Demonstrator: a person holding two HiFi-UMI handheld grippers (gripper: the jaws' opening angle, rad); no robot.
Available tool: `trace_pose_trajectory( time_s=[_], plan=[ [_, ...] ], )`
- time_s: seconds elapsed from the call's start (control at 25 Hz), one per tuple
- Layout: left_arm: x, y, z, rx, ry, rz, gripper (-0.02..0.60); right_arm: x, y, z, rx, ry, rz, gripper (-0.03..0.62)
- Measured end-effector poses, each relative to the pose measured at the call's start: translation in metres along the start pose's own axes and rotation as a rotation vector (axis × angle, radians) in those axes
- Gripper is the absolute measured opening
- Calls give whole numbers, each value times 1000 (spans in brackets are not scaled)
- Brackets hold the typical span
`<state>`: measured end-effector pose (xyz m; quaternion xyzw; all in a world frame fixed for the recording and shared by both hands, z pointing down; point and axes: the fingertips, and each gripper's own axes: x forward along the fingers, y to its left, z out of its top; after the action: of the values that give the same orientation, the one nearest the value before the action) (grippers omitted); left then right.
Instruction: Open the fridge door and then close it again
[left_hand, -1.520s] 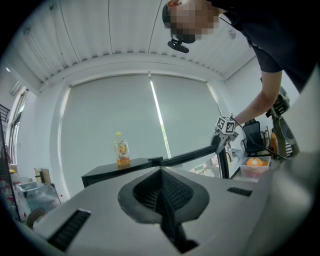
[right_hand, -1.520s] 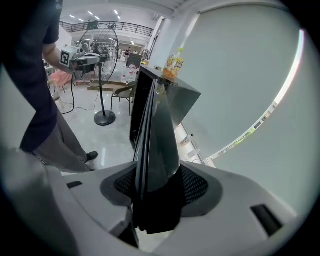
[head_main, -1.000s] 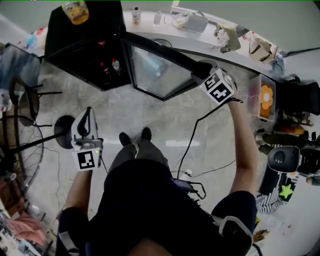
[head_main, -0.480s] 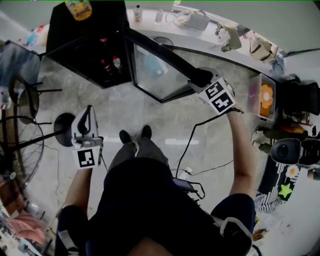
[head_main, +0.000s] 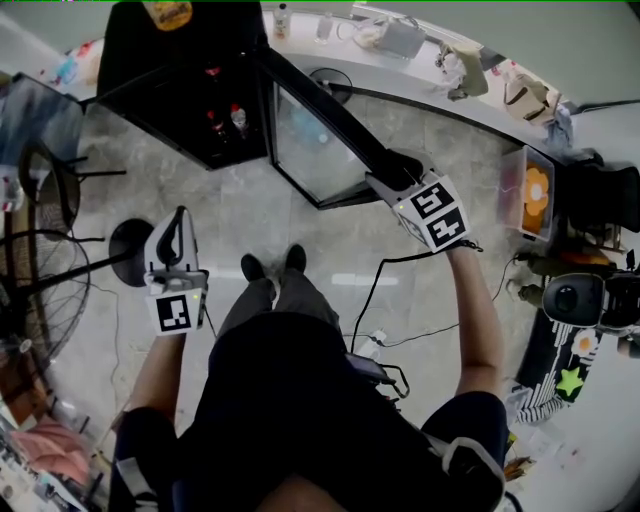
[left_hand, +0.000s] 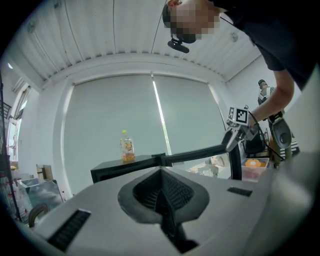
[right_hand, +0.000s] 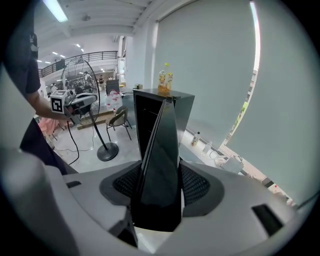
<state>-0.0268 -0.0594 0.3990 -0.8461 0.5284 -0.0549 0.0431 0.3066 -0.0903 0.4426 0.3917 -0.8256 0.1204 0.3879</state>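
Note:
The black fridge (head_main: 190, 90) stands at the top left of the head view with its glass door (head_main: 320, 140) swung wide open. My right gripper (head_main: 395, 178) is shut on the door's free edge; in the right gripper view the dark door edge (right_hand: 162, 150) fills the gap between the pads (right_hand: 197, 182). My left gripper (head_main: 175, 225) hangs apart at the left, away from the fridge, shut and empty (left_hand: 162, 200). An orange drink bottle (head_main: 167, 12) stands on top of the fridge.
A fan stand (head_main: 130, 255) and a chair (head_main: 40, 190) are on the left. A curved counter (head_main: 420, 70) with clutter runs behind the fridge. A cable (head_main: 400, 300) trails across the floor. A bin (head_main: 533, 195) and other gear sit at the right.
The door has swung further open, its free end coming toward me with the right gripper on it. The left gripper has stayed where it was.

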Motion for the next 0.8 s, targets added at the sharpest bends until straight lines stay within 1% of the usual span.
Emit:
trace_pose_trajectory(
  time_s=[0.2,0.36,0.68,0.8],
  plan=[
    [-3,2,-1,2,3,-1,21,1,19,5,19,6,-34,250],
    [-8,5,1,3,-10,0,21,2,34,9,48,-16,-60,253],
    [-19,13,0,8,-3,11,21,6,60,20,119,-67,-71,259],
    [-26,17,-1,11,-6,15,22,9,73,23,133,-64,-75,265]
  ],
)
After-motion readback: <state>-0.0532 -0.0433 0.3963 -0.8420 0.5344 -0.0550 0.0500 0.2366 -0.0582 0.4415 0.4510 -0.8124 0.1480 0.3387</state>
